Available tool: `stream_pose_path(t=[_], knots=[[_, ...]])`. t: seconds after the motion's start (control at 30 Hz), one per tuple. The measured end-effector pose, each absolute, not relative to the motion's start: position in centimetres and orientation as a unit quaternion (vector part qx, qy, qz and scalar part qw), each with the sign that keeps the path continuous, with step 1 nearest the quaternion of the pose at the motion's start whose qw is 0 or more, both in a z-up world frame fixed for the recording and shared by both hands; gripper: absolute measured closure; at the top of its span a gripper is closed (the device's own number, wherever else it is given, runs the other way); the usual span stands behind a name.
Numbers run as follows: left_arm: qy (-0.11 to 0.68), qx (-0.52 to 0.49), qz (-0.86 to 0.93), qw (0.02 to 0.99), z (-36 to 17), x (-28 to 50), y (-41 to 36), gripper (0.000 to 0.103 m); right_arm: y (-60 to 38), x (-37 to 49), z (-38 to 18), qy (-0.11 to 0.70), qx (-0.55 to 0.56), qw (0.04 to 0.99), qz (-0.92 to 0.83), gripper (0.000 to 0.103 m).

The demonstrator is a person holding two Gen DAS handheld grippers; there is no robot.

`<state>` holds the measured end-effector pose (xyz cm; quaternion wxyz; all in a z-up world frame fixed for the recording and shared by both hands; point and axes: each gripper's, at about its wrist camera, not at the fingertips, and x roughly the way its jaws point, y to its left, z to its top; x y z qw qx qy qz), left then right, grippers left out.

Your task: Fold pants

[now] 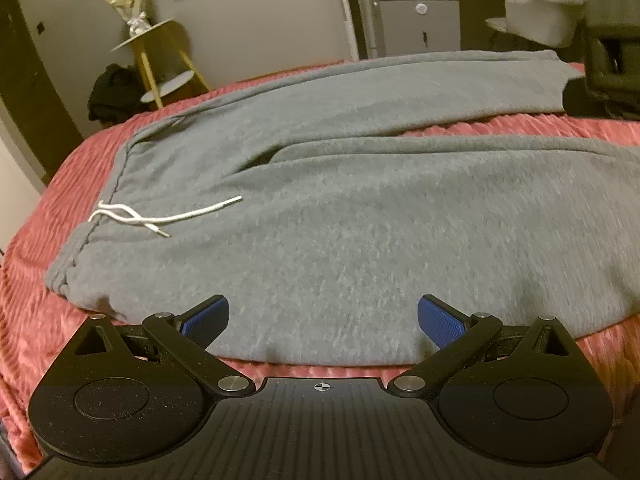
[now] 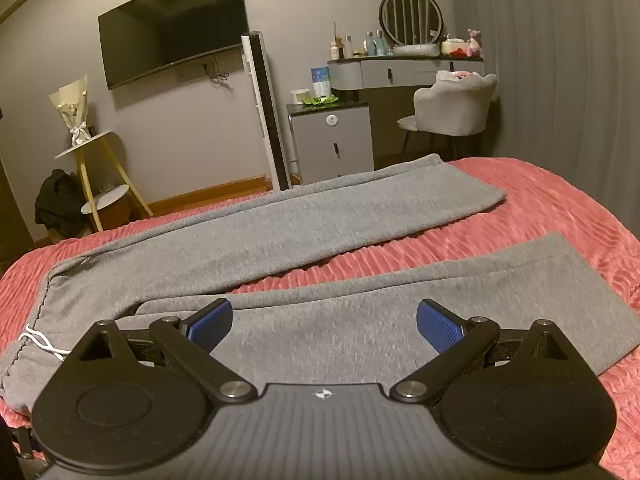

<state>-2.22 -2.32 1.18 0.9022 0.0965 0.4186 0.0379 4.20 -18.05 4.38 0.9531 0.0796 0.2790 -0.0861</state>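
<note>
At the far left of the room, a dark bundle (image 2: 56, 200) is sitting on the floor against the wall. Just beside it, a yellow-legged side table (image 2: 94, 172) is carrying a wrapped bouquet (image 2: 74, 110). A dark television (image 2: 174, 26) is hanging on the wall above. Further right, a tall white tower unit (image 2: 266, 112) is standing next to a small grey cabinet (image 2: 332, 140), and then a vanity desk (image 2: 404, 70) with a round mirror (image 2: 411, 16) and a pale upholstered chair (image 2: 454, 110) is filling the right corner.

In front of all this, grey pants (image 2: 280, 240) are lying flat on a pink ribbed bedspread (image 2: 540, 208). The waistband and its white drawstring (image 1: 160, 216) are pointing left, and the two legs are spreading apart toward the right, with a strip of bedspread showing between them.

The left gripper (image 1: 323, 322) is hovering over the near edge of the pants close to the waistband, its blue pads (image 1: 206, 318) standing wide apart and holding nothing. The right gripper (image 2: 324, 324) is hovering over the nearer leg, its blue pads (image 2: 438, 326) likewise spread wide and empty. Bare bedspread is stretching around the leg ends on the right.
</note>
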Motion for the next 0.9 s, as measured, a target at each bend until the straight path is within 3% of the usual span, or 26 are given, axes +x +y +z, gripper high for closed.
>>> stream_pose_path(t=[0.63, 0.9], knots=[[0.411, 0.048, 0.092, 0.906, 2.5, 1.2, 2.0, 0.000, -20.1, 6.5, 2.4, 0.342, 0.073, 0.936, -0.050, 0.004], [0.396, -0.004, 0.133, 0.909, 2.8, 7.9, 2.1, 0.000, -23.3, 10.2, -0.4, 0.378, 0.086, 0.922, -0.022, 0.004]])
